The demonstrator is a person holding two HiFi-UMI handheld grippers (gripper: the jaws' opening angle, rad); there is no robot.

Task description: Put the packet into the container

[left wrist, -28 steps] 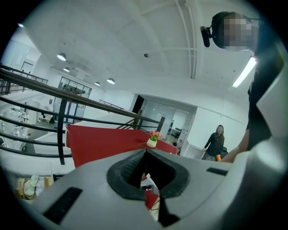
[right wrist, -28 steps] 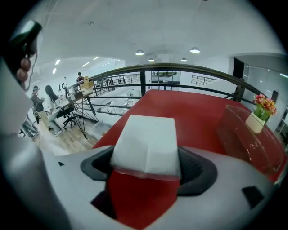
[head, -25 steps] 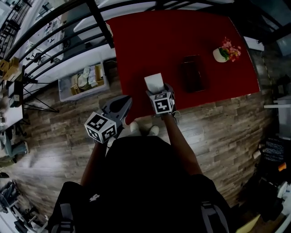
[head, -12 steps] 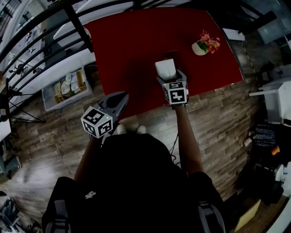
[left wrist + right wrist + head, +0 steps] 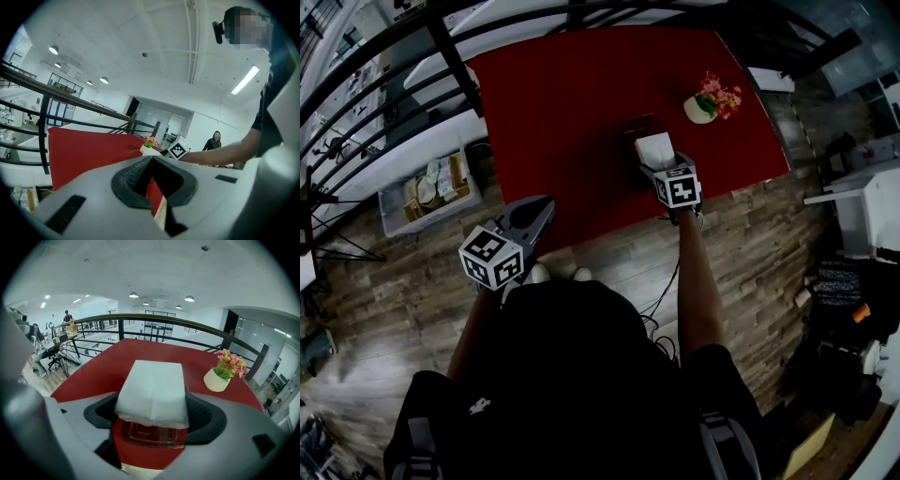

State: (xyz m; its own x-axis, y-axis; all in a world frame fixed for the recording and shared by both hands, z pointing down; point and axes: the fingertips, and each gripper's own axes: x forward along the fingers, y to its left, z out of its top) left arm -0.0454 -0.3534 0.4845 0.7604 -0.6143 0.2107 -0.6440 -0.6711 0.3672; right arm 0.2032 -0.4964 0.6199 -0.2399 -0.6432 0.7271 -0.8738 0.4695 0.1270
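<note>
The right gripper [image 5: 656,161] has its jaws clamped on the white packet [image 5: 152,390], long axis running 6 to 12 o'clock, apparently right above the dark container [image 5: 152,434] on the red counter [image 5: 562,94], while the left gripper [image 5: 542,206], jaws together and empty, sits at 8 o'clock.

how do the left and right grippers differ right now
The right gripper is shut on the white packet; the left gripper is shut on nothing. The right gripper reaches over the red table, above the dark container; the left gripper hangs back by the table's near edge. Both carry a marker cube.
</note>
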